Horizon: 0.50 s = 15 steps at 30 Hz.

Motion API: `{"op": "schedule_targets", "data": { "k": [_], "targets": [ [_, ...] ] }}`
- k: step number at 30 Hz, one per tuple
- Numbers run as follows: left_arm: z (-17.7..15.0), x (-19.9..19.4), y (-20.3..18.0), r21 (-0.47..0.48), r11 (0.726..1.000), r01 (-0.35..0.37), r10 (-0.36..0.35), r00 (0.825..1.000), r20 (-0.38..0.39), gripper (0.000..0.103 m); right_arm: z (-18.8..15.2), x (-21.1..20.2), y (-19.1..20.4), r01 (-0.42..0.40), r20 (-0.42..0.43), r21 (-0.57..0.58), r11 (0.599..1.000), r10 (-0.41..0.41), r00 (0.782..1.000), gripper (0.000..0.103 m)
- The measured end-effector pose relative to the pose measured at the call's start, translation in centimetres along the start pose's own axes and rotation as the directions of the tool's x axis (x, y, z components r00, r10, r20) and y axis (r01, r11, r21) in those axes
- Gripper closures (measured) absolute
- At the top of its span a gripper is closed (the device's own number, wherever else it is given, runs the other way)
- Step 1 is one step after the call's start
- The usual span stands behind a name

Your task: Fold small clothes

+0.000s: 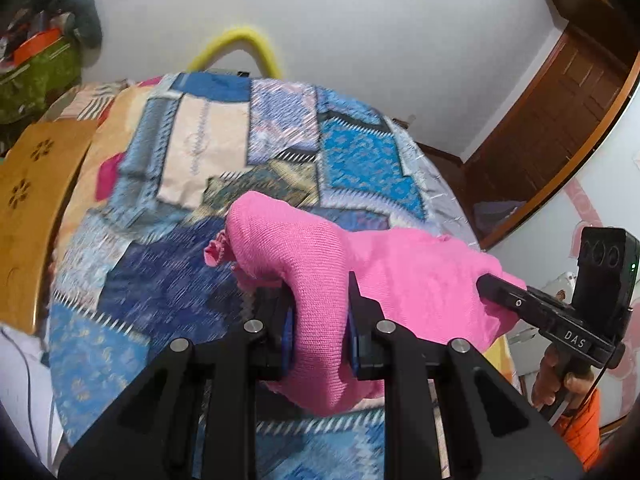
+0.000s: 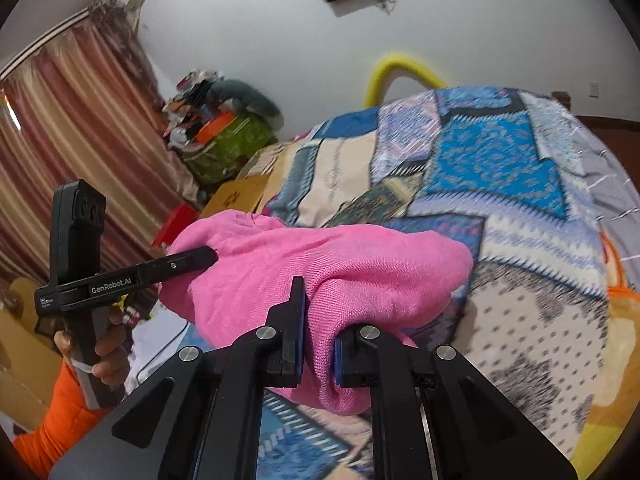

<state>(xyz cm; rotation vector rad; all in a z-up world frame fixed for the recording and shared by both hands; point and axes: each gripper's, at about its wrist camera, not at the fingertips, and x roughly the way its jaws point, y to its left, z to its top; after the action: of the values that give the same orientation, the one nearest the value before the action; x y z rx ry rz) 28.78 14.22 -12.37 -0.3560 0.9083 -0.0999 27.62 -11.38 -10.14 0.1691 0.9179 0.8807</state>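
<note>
A pink knit garment (image 1: 320,256) hangs bunched between both grippers above the patchwork bedspread (image 1: 200,152). My left gripper (image 1: 320,320) is shut on one bunched end of it. My right gripper (image 2: 318,320) is shut on the other end of the pink garment (image 2: 360,264). In the left wrist view the right gripper (image 1: 504,292) enters from the right with its fingers in the cloth. In the right wrist view the left gripper (image 2: 200,258) enters from the left, its fingertips buried in the pink cloth. The garment's lower part sags toward the bed.
The bedspread (image 2: 500,168) covers the bed below. A wooden headboard (image 1: 28,200) is at the left. A yellow tube (image 1: 240,44) stands behind the bed. A cluttered green box (image 2: 228,140) and striped curtain (image 2: 60,120) are by the wall. A wooden door (image 1: 552,120) is at the right.
</note>
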Motion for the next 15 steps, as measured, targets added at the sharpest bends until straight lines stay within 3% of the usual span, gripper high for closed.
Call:
{"op": "schedule_targets", "data": {
  "k": [10,15],
  "targets": [
    [-8.9,0.3,6.6,-0.071,0.997,-0.035,0.024,0.989,-0.144,0.082,-6.9,5.3,2.1,-0.035,-0.174,0.034,0.999,0.041,0.984,0.094],
    [-12.3,1.0,7.3,-0.073,0.996,-0.049,0.034,0.981,-0.193,0.082,-9.2,5.6,2.2,-0.021,-0.217,0.031,0.999,0.027,0.976,0.094]
  ]
}}
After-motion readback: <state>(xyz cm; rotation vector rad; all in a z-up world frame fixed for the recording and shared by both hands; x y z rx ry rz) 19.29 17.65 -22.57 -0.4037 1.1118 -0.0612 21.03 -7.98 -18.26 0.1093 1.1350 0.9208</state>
